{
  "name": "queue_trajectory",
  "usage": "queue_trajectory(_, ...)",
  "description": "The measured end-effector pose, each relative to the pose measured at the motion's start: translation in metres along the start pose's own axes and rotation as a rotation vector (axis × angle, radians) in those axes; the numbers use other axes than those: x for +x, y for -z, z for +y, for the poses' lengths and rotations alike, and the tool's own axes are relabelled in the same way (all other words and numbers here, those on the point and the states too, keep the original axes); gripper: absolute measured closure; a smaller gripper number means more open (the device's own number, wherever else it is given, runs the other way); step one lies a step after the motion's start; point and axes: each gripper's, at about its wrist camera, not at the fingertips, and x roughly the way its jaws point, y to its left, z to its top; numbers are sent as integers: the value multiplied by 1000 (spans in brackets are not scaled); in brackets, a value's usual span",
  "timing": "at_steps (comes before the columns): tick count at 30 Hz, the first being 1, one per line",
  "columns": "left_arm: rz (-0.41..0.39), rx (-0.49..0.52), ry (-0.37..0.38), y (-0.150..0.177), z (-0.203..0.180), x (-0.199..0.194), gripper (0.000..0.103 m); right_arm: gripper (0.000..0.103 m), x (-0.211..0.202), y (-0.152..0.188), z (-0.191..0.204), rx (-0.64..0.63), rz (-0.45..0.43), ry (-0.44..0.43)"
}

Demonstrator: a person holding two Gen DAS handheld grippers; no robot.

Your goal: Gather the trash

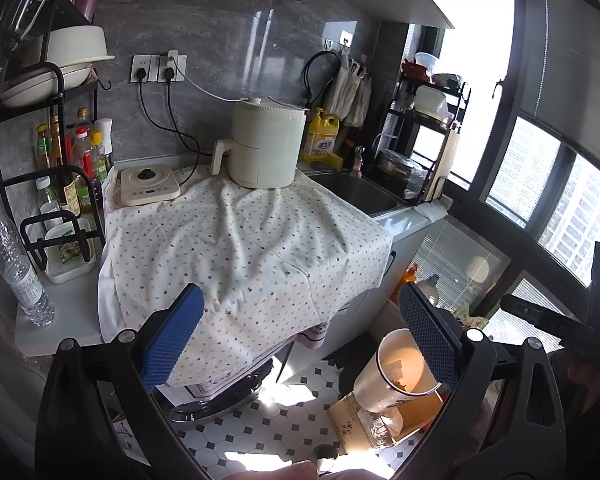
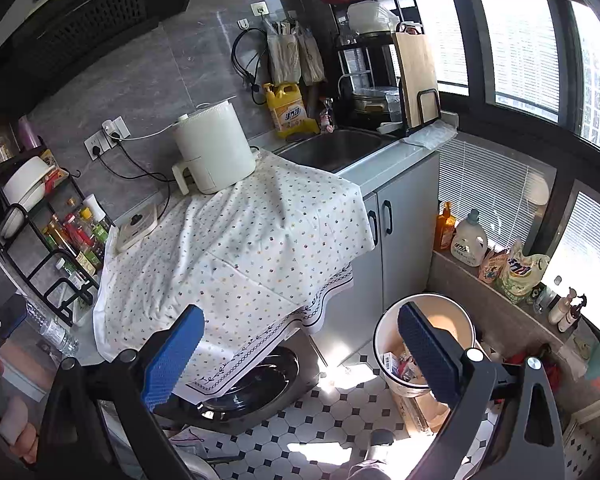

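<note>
A cream waste bin (image 2: pixel 388 344) stands on the tiled floor by the cabinet, with paper scraps (image 2: pixel 400 362) inside; it also shows in the left wrist view (image 1: pixel 384 376). Clear plastic water bottles (image 1: pixel 24 276) lie at the counter's left edge, also visible in the right wrist view (image 2: pixel 54 330). My left gripper (image 1: pixel 300 332) is open and empty, in front of the dotted cloth (image 1: pixel 240 240). My right gripper (image 2: pixel 300 344) is open and empty, its right finger (image 2: pixel 428 352) above the bin. The right gripper's body (image 1: pixel 556 324) shows at the left view's right edge.
A white air fryer (image 1: pixel 264 144) and a small cream induction cooker (image 1: pixel 148 188) sit on the cloth-covered counter. A sauce-bottle rack (image 1: pixel 68 164) stands left, a sink (image 1: pixel 356 192) and yellow detergent (image 1: pixel 320 136) right. A washer door (image 2: pixel 252 384) sits under the cloth. Bottles (image 2: pixel 468 240) line the window ledge.
</note>
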Motion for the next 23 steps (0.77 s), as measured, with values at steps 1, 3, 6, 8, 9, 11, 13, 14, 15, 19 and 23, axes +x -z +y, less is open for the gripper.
queue_trajectory(1, 0, -2, -1, 1, 1, 0, 6, 8, 0, 0, 0, -1, -1, 0)
queue_trajectory(3, 1, -2, -1, 0, 2, 0, 6, 8, 0, -1, -1, -4, -1, -1)
queue_trajectory(6, 2, -2, -5, 1, 2, -2, 6, 8, 1, -2, 0, -4, 2, -3)
queue_trajectory(8, -3, 6, -14, 2, 2, -3, 6, 8, 2, -3, 1, -11, 2, -1)
queue_trajectory(9, -7, 7, -20, 2, 3, -3, 6, 8, 2, -3, 2, -12, 1, -1)
queue_trajectory(11, -2, 0, -24, 2, 6, -2, 6, 8, 4, -2, 3, -16, 1, 0)
queue_trajectory(13, 8, -4, -21, 4, 8, 0, 6, 8, 5, -1, 3, -13, 8, -2)
queue_trajectory(14, 14, -1, -20, 4, 6, 2, 6, 8, 6, 0, 4, -15, 11, -2)
queue_trajectory(15, 19, 4, -18, 4, 6, 3, 6, 8, 6, 0, 4, -19, 13, 0)
queue_trajectory(19, 29, 15, -6, 6, 5, 6, 6, 8, 8, 2, 2, -12, 14, 9)
queue_trajectory(23, 39, 4, 9, 5, 8, 9, 6, 8, 12, 4, 1, 0, 28, 13)
